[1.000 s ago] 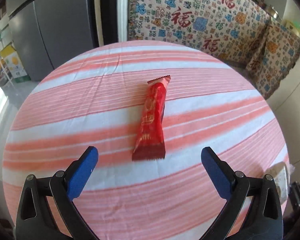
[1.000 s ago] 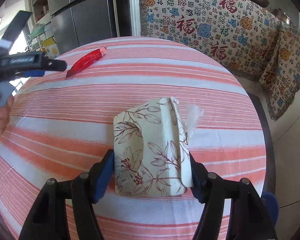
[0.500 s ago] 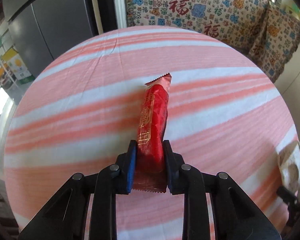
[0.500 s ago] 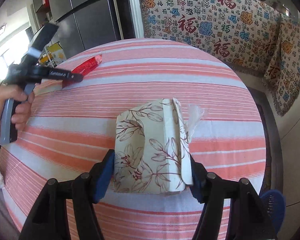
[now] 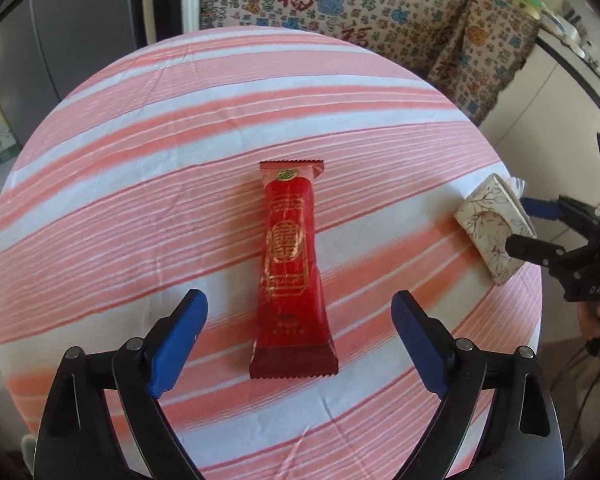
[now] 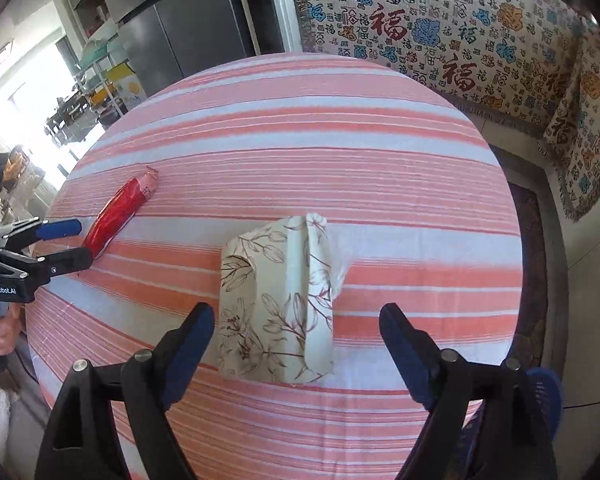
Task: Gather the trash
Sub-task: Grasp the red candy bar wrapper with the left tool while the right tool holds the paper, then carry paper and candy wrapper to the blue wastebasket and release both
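In the left wrist view the left gripper (image 5: 299, 312) fills the bottom of the frame, its jaws opening wide, blue pads well clear on both sides of a red snack wrapper (image 5: 291, 276) that lies flat between them, touched by neither pad. The wrapper runs lengthwise up the middle of the frame, its dark crimped end nearest the gripper and its pale end with a small green mark farther up. It rests on a round table (image 5: 140, 160) covered in a pink and white striped cloth. At the right edge of that view sits a floral paper packet (image 5: 488, 224) with the other gripper's fingers on either side of it. In the right wrist view the right gripper (image 6: 296, 330) is also opening, its blue pads standing apart from the packet (image 6: 276, 304); the left pad is just beside the packet's edge, the right pad well off it, so nothing is gripped. The packet lies at centre frame on the cloth (image 6: 340, 152), with a bit of clear film at its right side. At left of that frame the wrapper (image 6: 118, 212) lies slanted by the left gripper's (image 6: 80, 242) tips. Behind the table are a patterned throw (image 6: 460, 40) at upper right and a grey refrigerator (image 6: 192, 28) at upper left.
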A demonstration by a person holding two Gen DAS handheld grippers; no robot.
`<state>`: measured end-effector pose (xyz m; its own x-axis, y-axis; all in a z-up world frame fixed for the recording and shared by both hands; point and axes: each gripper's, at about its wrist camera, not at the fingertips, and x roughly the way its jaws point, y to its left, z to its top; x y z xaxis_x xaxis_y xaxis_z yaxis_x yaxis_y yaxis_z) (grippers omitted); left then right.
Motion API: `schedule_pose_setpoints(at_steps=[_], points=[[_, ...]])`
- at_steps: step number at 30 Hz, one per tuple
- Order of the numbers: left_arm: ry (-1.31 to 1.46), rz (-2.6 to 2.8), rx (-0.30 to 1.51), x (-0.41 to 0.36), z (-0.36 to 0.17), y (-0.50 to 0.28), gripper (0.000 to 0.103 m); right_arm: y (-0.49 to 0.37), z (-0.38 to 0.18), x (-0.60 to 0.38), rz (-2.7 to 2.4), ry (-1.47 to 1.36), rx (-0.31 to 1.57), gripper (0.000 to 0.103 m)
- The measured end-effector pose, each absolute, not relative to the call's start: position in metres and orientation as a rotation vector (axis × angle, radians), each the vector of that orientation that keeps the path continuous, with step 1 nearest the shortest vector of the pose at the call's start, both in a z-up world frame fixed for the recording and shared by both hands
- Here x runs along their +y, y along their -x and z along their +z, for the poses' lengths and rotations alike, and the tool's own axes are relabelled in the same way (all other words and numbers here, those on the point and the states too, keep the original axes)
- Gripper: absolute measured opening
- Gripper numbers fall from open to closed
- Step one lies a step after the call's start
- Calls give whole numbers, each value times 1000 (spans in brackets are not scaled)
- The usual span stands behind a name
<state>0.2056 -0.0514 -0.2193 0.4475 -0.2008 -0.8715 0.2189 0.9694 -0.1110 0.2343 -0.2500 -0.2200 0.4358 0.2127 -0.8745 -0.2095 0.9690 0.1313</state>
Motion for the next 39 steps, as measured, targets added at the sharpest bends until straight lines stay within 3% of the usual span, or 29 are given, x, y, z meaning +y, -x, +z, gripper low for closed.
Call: schedule_pose_setpoints(at_steps=[5,7,8,9,10,12,22,31,39], points=[[-81,-212,1112,-61,-228,-238,92,-251,-215,-218,300,148,1195,90],[-124,-178,1120,-65,-231,-243,82,-258,-222,-207,297,207,1256,90],[-160,-166,1113,-69,-230,-243,74,-262,-227,-201,280,241,1277,90],[-192,-162,1105,-72,-229,-242,55,-265,-231,-197,264,276,1306,90],[-198,-178,1099,-74,-227,-240,27,-267,-234,-195,240,305,1332,90],[-174,-200,1105,-72,-223,-237,25,-269,-232,-195,198,322,1340,67],[-100,-312,1000,-108,-179,-205,24,-245,-182,-245,181,130,1254,67],[-135,-566,934,-258,-146,-179,24,-191,-158,-382,4,-34,1217,67],[-168,-747,970,-402,-174,-170,25,-123,-185,-530,-258,-209,1230,67]])
